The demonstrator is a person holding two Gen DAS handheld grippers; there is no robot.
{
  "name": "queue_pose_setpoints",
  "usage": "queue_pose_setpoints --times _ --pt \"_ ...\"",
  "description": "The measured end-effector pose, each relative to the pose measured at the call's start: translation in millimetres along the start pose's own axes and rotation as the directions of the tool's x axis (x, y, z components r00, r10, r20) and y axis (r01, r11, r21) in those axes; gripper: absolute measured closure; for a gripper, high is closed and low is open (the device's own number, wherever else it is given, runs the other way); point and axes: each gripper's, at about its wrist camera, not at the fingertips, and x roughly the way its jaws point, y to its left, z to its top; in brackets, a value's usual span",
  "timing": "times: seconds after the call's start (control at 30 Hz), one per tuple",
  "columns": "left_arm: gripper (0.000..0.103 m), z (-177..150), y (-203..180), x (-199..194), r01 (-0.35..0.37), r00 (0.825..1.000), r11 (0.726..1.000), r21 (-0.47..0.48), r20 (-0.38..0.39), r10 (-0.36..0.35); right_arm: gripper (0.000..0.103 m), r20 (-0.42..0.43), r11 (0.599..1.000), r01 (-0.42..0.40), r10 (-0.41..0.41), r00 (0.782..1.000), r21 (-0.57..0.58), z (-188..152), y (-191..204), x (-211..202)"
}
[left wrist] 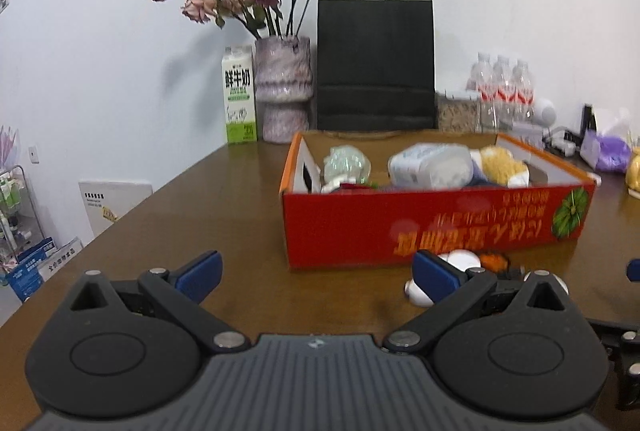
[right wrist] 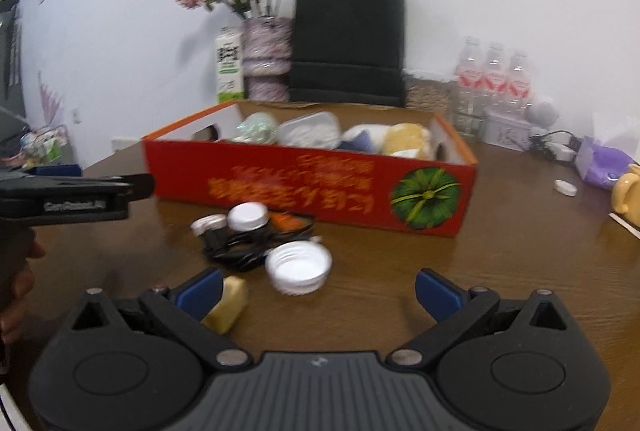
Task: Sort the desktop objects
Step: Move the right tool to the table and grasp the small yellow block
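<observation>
Red cardboard box sits mid-table on brown wood table, already holding a plastic container, yellow plush & a greenish bundle. Loose bits lie just in front of it: white jar lid, small capped jar, black cable, pale yellow block. Left gripper jaws wide, nothing btwn them, over bare table. Right gripper also wide open, lid btwn its fingers, block touching its left finger.
</observation>
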Motion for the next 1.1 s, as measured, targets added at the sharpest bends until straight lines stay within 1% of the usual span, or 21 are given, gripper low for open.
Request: queue_pose_setpoints --times 0.07,0.17,0.23,0.27,0.3,0.33,0.37,0.4,0.53,0.67,0.83,0.9,0.97,1.0,1.07,1.1 --pt "0.000 -4 3 -6 0.014 1.000 1.000 0.002 -0.008 -0.014 0.008 -0.009 1.000 -0.015 0.015 1.000 -0.018 -2 10 -1" --pt "0.000 -12 5 -8 0.011 1.000 1.000 0.025 -0.028 -0.010 0.026 -0.037 0.998 -0.045 0.044 0.998 -0.049 -2 27 2" --pt "0.000 -16 6 -8 0.021 0.998 1.000 0.022 -0.052 -0.020 0.052 -0.062 0.996 -0.054 0.050 0.997 -0.066 -2 35 6" --pt "0.000 -17 8 -8 0.029 0.998 0.999 0.015 -0.057 -0.028 0.058 -0.079 0.996 -0.058 0.053 0.995 -0.068 -2 38 9" --pt "0.000 -18 8 -8 0.031 0.998 0.999 0.013 -0.061 -0.030 0.072 -0.095 0.996 -0.062 0.055 0.994 -0.067 -2 40 13" --pt "0.000 -18 8 -8 0.032 0.997 0.999 0.014 -0.065 -0.031 0.082 -0.094 0.996 -0.071 0.066 0.993 -0.057 -2 40 14" --pt "0.000 -19 9 -7 0.034 0.997 0.999 0.016 -0.068 -0.033 0.089 -0.096 0.995 -0.084 0.079 0.992 -0.047 -3 40 15" --pt "0.000 -20 9 -7 0.039 0.997 0.999 0.016 -0.068 -0.038 0.093 -0.095 0.996 -0.081 0.077 0.992 -0.040 -3 40 14" --pt "0.000 -19 8 -6 0.046 0.996 0.999 0.024 -0.079 -0.044 0.093 -0.092 0.997 -0.068 0.066 0.994 -0.023 -3 35 13" --pt "0.000 -15 5 -2 0.053 0.995 0.998 0.036 -0.089 -0.050 0.093 -0.063 0.998 -0.059 0.059 0.996 -0.001 0 24 7" --pt "0.000 -1 1 6 0.079 0.993 0.996 0.028 -0.091 -0.077 0.093 -0.018 1.000 -0.024 0.024 1.000 0.012 11 8 2" --pt "0.000 5 -4 12 0.087 0.992 0.995 0.045 -0.094 -0.083 0.093 -0.007 1.000 -0.006 0.006 1.000 0.019 16 0 4" --pt "0.006 9 -9 20 0.095 0.991 0.993 0.064 -0.102 -0.088 0.093 0.003 1.000 0.011 -0.011 1.000 0.027 21 -9 8" --pt "0.008 9 -12 24 0.100 0.989 0.993 0.071 -0.113 -0.091 0.093 0.006 0.999 0.020 -0.021 1.000 0.033 24 -13 11" --pt "0.015 10 -17 34 0.118 0.984 0.990 0.081 -0.140 -0.106 0.093 0.012 0.999 0.035 -0.036 0.999 0.041 28 -21 16" --pt "0.016 10 -19 38 0.127 0.982 0.988 0.084 -0.151 -0.114 0.093 0.014 0.998 0.044 -0.045 0.999 0.043 29 -25 21"
